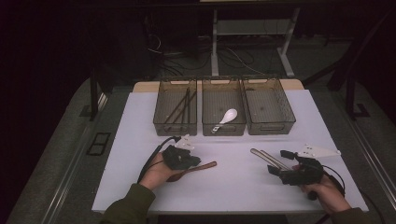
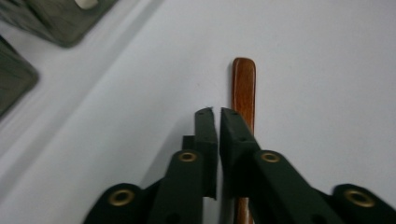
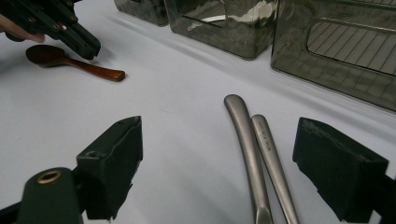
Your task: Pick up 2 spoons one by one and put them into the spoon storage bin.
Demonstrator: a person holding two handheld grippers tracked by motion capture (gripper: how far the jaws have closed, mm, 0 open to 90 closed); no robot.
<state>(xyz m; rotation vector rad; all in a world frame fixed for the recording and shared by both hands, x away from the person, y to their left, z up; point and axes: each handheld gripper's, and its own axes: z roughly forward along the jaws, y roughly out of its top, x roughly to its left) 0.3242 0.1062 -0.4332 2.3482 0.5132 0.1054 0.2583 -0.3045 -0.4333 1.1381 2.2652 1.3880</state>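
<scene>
Wooden spoon (image 1: 196, 169) lies lower centre of the high view on the table (image 1: 233, 186), long axis left-right, beneath our left gripper (image 2: 215, 112), whose nearly closed fingers hold nothing; our right gripper (image 3: 217, 163), fingers wide, straddles two metal handles (image 3: 254, 144).

I see three bins in a row at the table's (image 1: 140, 186) far side. Left bin (image 1: 175, 108) has chopsticks (image 1: 183, 108) in it, middle bin (image 1: 223, 107) has a spoon (image 1: 226, 118), right bin (image 1: 268, 106) sits beside it. Nearer me, a wooden spoon (image 1: 196, 168) lies on the table at left, under my left gripper (image 1: 192, 162). Two metal handles (image 1: 267, 157) lie side by side at right, touching, just ahead of my right gripper (image 1: 275, 163), well apart from the wooden spoon.
</scene>
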